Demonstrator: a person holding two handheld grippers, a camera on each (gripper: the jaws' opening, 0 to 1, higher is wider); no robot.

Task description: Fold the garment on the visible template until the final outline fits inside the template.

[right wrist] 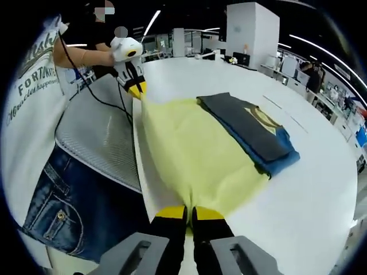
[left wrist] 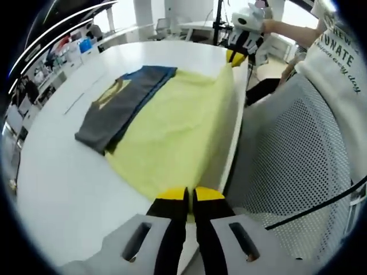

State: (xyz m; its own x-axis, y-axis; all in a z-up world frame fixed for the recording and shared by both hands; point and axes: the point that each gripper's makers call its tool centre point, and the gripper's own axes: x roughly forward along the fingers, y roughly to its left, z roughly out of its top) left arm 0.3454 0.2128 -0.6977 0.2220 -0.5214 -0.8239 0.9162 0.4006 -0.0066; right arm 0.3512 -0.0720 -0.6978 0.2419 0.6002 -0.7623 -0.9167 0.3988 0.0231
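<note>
Left gripper [left wrist: 190, 197]: jaws closed on yellow cloth [left wrist: 172, 137] corner.
Right gripper [right wrist: 190, 216]: jaws pinching another corner.
Folded shirt [left wrist: 123, 103]: on table [left wrist: 69, 183].

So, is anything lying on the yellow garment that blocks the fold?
Yes: a folded dark grey and blue garment lies on the far side of the yellow garment. Both tongs, left and right, grip its near edge.

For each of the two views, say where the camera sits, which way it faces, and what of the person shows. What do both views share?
Left gripper view: rides the left gripper, shut on the yellow cloth, facing the right gripper; shirt and forearm show.
Right gripper view: rides the right gripper, facing the left gripper; shirt and jeans show.
Shared: cloth, folded garment, white table.
</note>
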